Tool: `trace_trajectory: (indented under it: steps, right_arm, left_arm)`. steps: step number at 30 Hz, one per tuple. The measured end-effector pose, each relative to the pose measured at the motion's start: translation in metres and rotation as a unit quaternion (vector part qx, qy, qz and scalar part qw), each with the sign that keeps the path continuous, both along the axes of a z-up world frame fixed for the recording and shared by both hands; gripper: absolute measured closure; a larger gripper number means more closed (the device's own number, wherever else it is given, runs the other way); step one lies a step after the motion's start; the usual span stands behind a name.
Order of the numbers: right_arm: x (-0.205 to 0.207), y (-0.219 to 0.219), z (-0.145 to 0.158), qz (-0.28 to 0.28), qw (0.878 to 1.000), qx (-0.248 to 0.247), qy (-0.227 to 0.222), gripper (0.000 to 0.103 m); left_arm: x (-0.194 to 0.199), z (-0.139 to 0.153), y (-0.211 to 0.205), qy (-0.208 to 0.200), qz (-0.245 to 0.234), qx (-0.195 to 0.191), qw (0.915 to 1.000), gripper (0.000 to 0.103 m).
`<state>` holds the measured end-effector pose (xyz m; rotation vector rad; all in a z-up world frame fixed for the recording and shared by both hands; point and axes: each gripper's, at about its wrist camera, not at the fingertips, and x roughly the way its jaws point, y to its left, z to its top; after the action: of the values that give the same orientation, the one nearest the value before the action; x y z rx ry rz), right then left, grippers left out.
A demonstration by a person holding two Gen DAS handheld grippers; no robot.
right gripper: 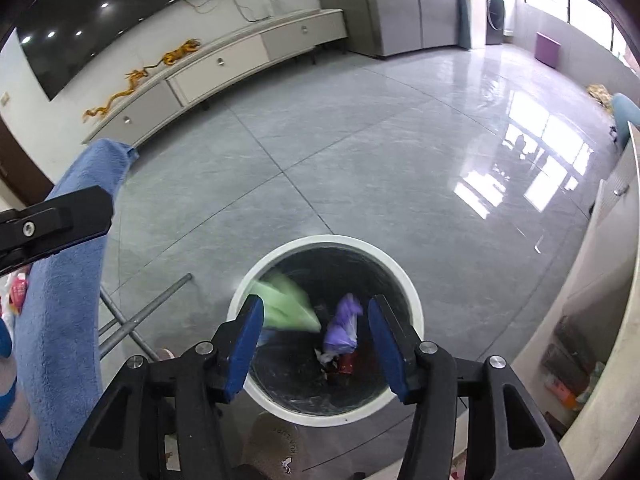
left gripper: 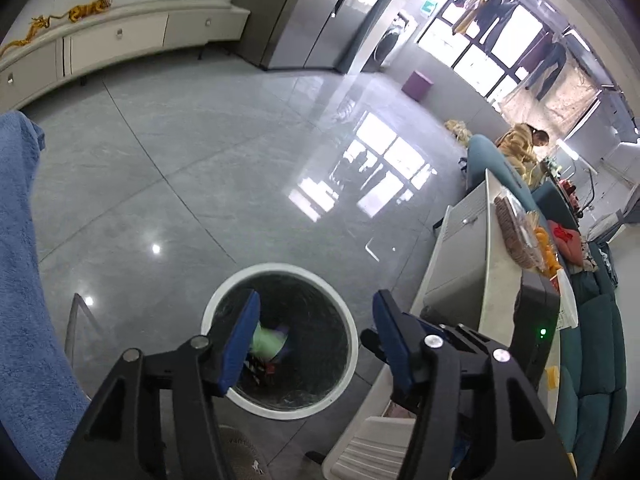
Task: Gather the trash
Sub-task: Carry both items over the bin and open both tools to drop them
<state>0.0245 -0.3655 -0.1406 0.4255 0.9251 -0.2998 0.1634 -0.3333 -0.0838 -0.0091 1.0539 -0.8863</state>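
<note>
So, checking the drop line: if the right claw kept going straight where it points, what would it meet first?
Probably the purple wrapper inside the white-rimmed bin; the right claw is open, with nothing visible between, though depth is unclear.

Glossy grey tiled floor (right gripper: pixel 360 152) mirrors bright windows (left gripper: pixel 492 44). A long white cabinet (right gripper: pixel 224 64) (gold dragon figures (right gripper: pixel 136 80) on top) lines the wall under a dark TV (right gripper: pixel 120 8). A steel fridge (right gripper: pixel 404 4), a purple box (right gripper: pixel 547 49) and a teal sofa (left gripper: pixel 592 344) stand farther off.
</note>
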Motion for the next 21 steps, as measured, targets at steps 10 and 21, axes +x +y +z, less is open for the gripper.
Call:
trace_trajectory:
  steps: [10,21]
  right_arm:
    - [-0.023,0.024,0.071,0.001,0.995,-0.016,-0.097,0.051]
    - [-0.047,0.128,0.188,0.052,0.975,-0.065,-0.205,0.051]
  left_arm:
    - [-0.036,0.065,0.067,-0.094,0.032,-0.038,0.9943,0.046]
    - [-0.076,0.134,0.232,-0.180,0.097,-0.047,0.9777,0.046]
